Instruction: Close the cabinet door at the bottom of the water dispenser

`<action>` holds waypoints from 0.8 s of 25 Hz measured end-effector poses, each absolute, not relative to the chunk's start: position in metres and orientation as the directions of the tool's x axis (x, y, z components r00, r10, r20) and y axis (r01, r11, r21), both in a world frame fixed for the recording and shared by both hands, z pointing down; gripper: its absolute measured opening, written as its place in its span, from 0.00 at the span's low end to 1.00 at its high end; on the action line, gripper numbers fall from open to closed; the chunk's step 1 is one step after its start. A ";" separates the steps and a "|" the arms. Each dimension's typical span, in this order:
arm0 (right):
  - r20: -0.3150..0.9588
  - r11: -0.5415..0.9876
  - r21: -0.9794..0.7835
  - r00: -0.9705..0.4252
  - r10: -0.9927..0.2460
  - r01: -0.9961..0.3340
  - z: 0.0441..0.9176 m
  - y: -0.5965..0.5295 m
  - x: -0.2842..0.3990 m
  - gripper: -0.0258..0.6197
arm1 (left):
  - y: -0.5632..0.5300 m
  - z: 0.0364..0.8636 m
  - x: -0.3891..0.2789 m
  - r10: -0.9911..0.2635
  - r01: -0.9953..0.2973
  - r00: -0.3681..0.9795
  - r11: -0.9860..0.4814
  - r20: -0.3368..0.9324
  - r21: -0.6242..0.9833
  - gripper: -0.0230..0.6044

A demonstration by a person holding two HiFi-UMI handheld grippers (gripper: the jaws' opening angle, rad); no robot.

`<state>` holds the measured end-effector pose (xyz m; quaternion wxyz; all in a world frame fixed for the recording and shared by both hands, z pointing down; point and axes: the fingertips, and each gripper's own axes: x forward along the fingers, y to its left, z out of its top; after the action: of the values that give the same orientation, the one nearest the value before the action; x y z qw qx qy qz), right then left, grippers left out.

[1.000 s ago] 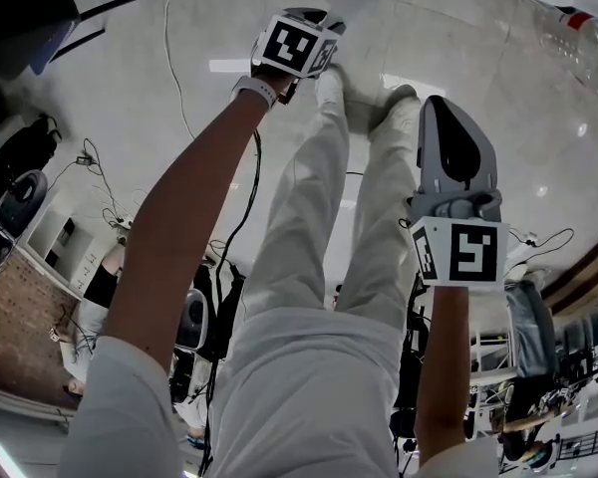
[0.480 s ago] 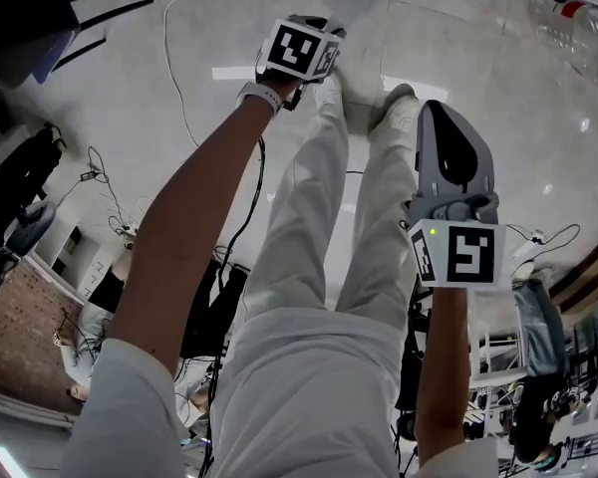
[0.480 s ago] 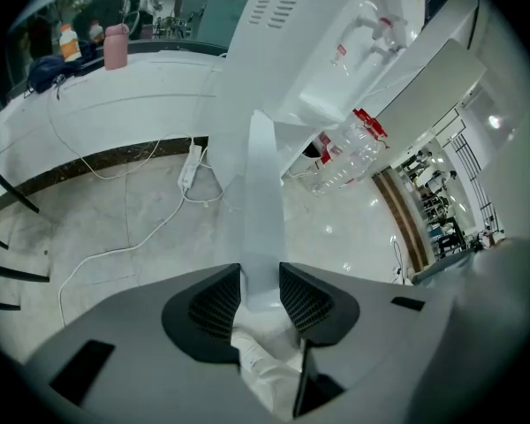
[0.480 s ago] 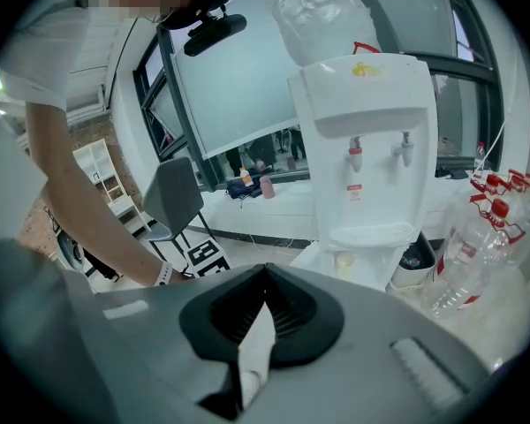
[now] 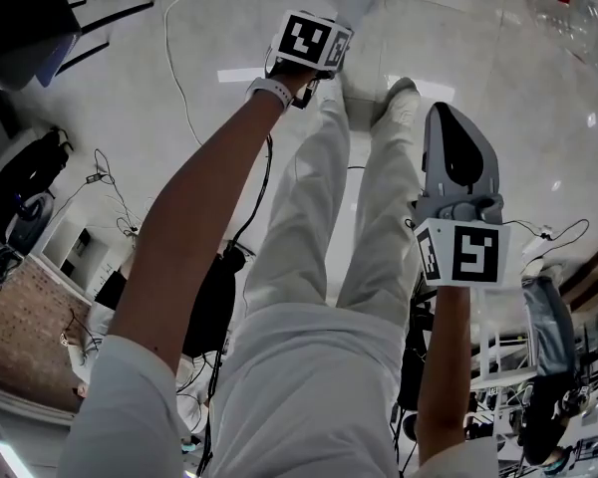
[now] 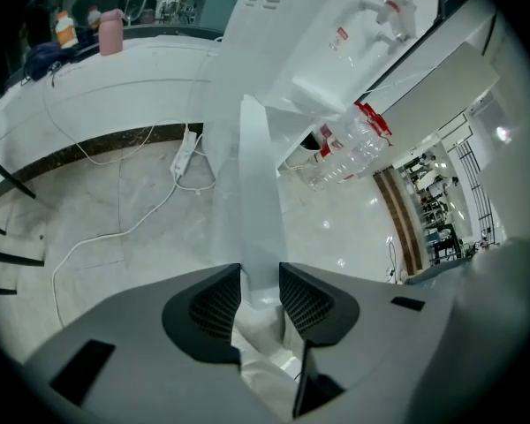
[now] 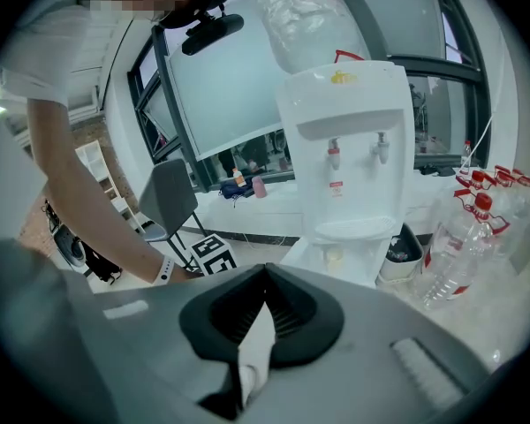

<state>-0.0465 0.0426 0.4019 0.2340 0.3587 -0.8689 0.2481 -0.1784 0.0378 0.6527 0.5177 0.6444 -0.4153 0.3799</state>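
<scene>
The cabinet door [image 6: 259,210] at the foot of the water dispenser [image 6: 322,69] is seen swung out from the dispenser's base. Its free white edge is clasped between the jaws of the left gripper [image 6: 261,283], with one ribbed pad laid against each face. The right gripper [image 7: 265,276] is held back from the dispenser and pointed at its front, with its jaws pressed together on nothing. Empty plastic bottles [image 7: 466,237] are gathered on the floor just beside the dispenser. A white power strip [image 6: 186,155] is laid on the floor near the dispenser's base, its cable trailing away from it.
</scene>
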 end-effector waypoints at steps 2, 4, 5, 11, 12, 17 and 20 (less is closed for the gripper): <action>0.583 0.612 -0.262 -0.628 -0.516 -0.746 0.401 0.044 -0.041 0.05 | 0.038 0.653 -0.172 -0.136 -0.927 0.372 -0.109 0.918 0.359 0.26; 0.582 0.607 -0.261 -0.624 -0.522 -0.751 0.401 0.045 -0.036 0.05 | 0.040 0.654 -0.165 -0.126 -0.924 0.378 -0.106 0.917 0.366 0.26; 0.581 0.604 -0.262 -0.623 -0.524 -0.753 0.401 0.045 -0.034 0.05 | 0.041 0.654 -0.161 -0.119 -0.923 0.381 -0.106 0.917 0.370 0.26; 0.576 0.585 -0.266 -0.613 -0.540 -0.766 0.401 0.045 -0.022 0.05 | 0.041 0.656 -0.141 -0.080 -0.914 0.401 -0.094 0.913 0.394 0.26; 0.576 0.583 -0.267 -0.612 -0.542 -0.767 0.401 0.045 -0.020 0.05 | 0.042 0.657 -0.138 -0.078 -0.912 0.408 -0.086 0.910 0.401 0.26; 0.578 0.563 -0.274 -0.602 -0.551 -0.779 0.405 0.049 -0.008 0.05 | 0.042 0.660 -0.126 -0.065 -0.899 0.436 -0.059 0.897 0.433 0.27; 0.576 0.552 -0.276 -0.595 -0.560 -0.787 0.406 0.048 0.001 0.05 | 0.042 0.661 -0.119 -0.059 -0.894 0.448 -0.057 0.892 0.445 0.27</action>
<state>0.0010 0.0476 0.4063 0.2165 0.3944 -0.8538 0.2619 -0.1192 0.0422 0.6614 0.5727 0.6291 -0.3785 0.3646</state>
